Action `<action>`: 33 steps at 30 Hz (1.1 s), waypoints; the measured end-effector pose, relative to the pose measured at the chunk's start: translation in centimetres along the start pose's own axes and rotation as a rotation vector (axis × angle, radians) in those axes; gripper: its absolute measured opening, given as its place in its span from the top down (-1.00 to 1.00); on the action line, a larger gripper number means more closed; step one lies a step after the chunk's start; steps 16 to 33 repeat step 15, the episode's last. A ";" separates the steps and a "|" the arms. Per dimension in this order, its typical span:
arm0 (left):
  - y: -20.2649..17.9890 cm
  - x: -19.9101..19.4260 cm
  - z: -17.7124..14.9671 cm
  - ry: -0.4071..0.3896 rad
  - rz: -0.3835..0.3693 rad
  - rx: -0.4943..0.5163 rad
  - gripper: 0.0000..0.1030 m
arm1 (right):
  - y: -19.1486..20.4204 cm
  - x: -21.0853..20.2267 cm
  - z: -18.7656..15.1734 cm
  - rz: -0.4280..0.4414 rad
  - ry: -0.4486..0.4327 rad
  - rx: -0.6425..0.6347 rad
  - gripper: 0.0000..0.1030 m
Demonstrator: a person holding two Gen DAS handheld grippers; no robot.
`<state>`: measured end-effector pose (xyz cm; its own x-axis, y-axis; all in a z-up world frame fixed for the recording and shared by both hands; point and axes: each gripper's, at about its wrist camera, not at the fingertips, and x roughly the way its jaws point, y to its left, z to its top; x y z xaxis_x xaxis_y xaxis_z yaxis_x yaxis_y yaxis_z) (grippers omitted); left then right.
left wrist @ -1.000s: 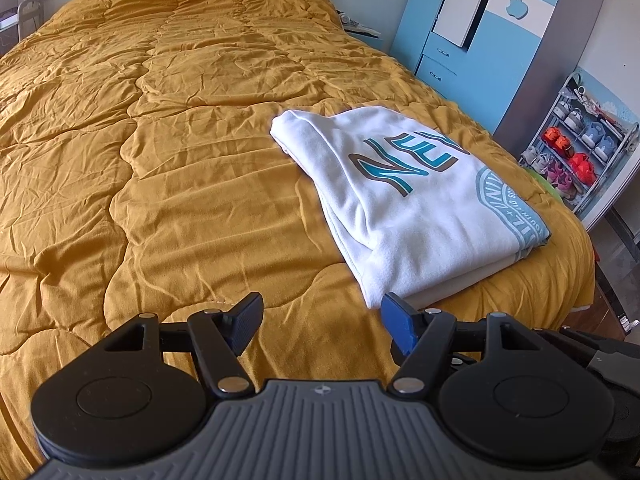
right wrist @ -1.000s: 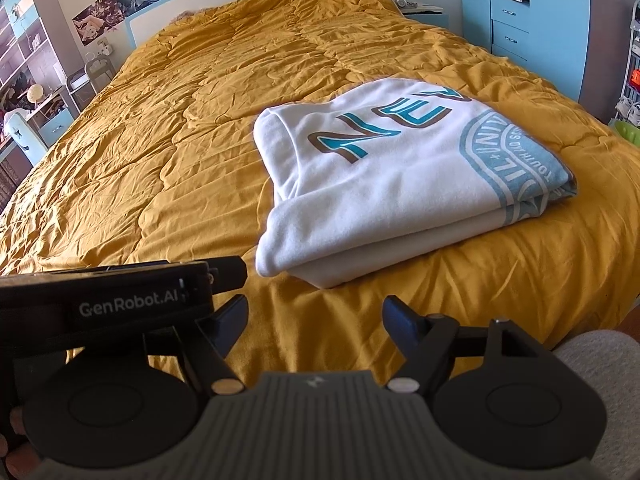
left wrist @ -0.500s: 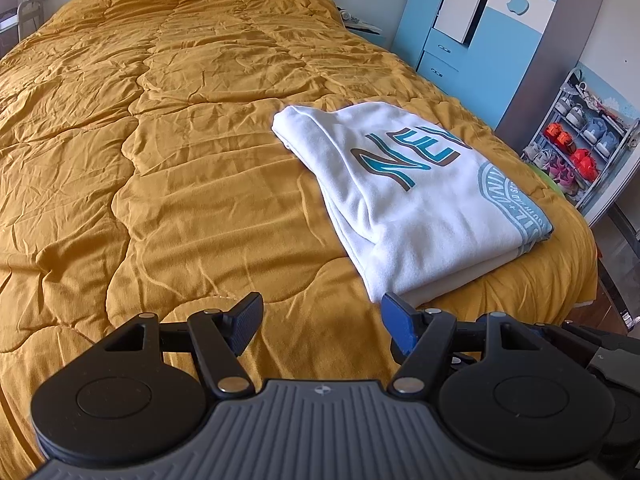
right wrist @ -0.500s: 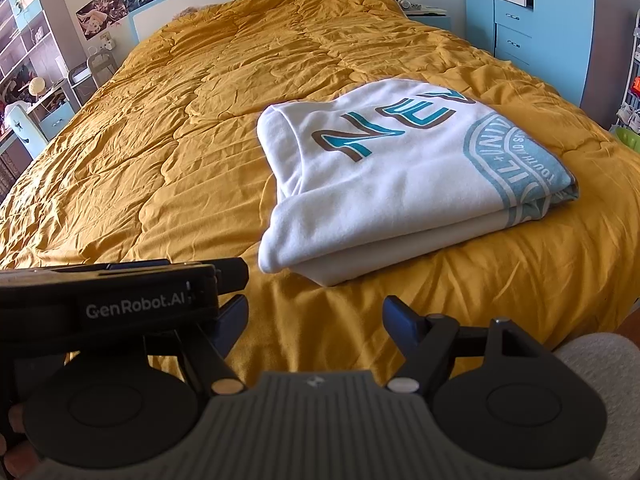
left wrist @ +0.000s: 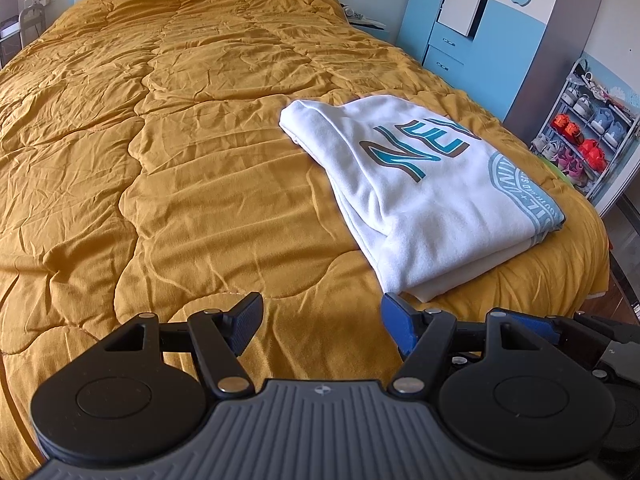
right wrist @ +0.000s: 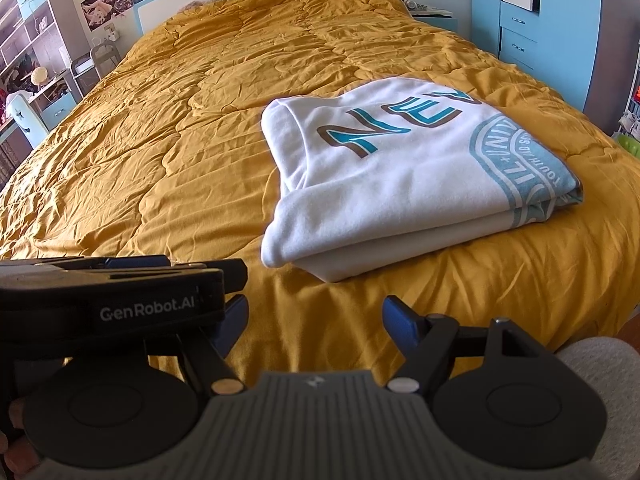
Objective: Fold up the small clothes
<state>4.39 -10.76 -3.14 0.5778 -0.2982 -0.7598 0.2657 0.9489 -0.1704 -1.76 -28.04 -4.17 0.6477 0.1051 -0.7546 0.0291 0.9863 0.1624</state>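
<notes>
A white garment [left wrist: 424, 196] with teal and brown lettering and a teal round print lies folded into a neat rectangle on the mustard quilt, near the bed's right front corner. It also shows in the right wrist view [right wrist: 404, 176]. My left gripper [left wrist: 322, 322] is open and empty, held above the quilt in front of and left of the garment. My right gripper [right wrist: 316, 322] is open and empty, in front of the garment's near edge. The left gripper's body [right wrist: 120, 300] shows at the left of the right wrist view.
The mustard quilt [left wrist: 180, 140] covers the whole bed. A blue and white wardrobe [left wrist: 480, 20] stands to the right, with a shoe rack [left wrist: 580, 120] beside it. Shelves and a chair [right wrist: 36, 92] stand left of the bed. The bed's edge drops off at the right.
Both grippers have drifted slightly, so the folded garment sits a little differently in each view. The garment itself has not moved and both grippers stay open.
</notes>
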 end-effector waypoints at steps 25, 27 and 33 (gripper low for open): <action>0.1 0.1 -0.2 0.008 -0.015 0.009 -0.54 | 0.6 0.4 -0.1 0.015 0.015 0.000 -0.36; 0.1 0.1 -0.2 0.008 -0.015 0.009 -0.54 | 0.6 0.4 -0.1 0.015 0.015 0.000 -0.36; 0.1 0.1 -0.2 0.008 -0.015 0.009 -0.54 | 0.6 0.4 -0.1 0.015 0.015 0.000 -0.36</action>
